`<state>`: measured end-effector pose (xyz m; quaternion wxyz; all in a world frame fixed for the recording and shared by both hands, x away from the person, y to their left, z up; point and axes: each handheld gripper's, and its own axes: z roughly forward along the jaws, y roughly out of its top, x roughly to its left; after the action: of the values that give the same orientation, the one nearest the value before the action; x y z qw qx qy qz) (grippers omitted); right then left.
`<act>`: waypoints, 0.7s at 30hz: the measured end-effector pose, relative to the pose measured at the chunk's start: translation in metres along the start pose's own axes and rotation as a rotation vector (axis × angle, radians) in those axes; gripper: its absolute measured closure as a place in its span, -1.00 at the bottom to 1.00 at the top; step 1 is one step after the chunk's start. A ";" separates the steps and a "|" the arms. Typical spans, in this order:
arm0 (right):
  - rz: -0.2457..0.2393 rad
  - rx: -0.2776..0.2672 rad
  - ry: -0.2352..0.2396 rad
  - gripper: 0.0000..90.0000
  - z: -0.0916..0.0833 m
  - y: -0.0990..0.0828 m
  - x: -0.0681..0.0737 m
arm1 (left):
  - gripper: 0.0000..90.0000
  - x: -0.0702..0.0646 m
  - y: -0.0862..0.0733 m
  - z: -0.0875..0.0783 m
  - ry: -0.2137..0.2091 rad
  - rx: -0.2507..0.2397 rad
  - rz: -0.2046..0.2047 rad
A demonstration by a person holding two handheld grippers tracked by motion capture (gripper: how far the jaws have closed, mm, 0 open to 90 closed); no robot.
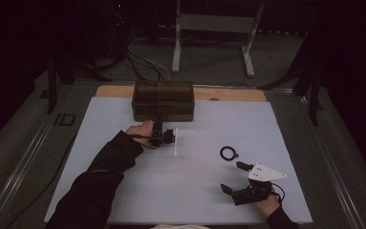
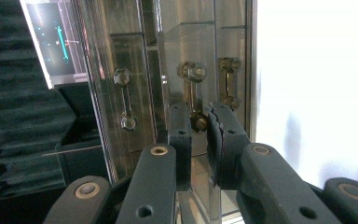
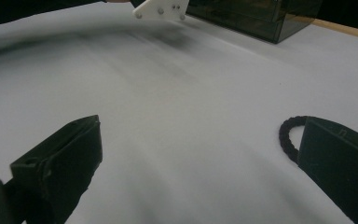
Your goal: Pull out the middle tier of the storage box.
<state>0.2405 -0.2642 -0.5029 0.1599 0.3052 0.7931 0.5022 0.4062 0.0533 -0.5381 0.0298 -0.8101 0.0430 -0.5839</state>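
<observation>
Left hand-held gripper [image 2: 199, 122] clamped on drawer knob [image 2: 198, 122], left gripper view | right hand-held gripper [image 3: 200, 154] apart beside black ring [image 3: 290, 135]

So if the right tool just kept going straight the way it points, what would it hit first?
Probably nothing soon: the right tool is open over bare white table. The black ring lies just off to the side by one finger, not squarely in line. Farther ahead stands the dark box, though depth is hard to judge.

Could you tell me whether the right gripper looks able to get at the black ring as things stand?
Probably yes: the right gripper is open, and bare table separates it from the black ring.
</observation>
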 end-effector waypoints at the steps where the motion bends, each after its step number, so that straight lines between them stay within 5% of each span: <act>1: 0.000 0.000 0.000 -1.00 0.000 0.000 0.000 | 0.83 0.000 0.000 0.000 -0.001 -0.003 0.001; 21: 0.002 0.002 0.001 -1.00 0.001 0.000 0.000 | 0.82 0.002 -0.006 -0.005 -0.032 -0.020 -0.028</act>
<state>0.2409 -0.2638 -0.5032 0.1585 0.3060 0.7934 0.5018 0.4025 0.0587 -0.5340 0.0140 -0.8202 0.0370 -0.5707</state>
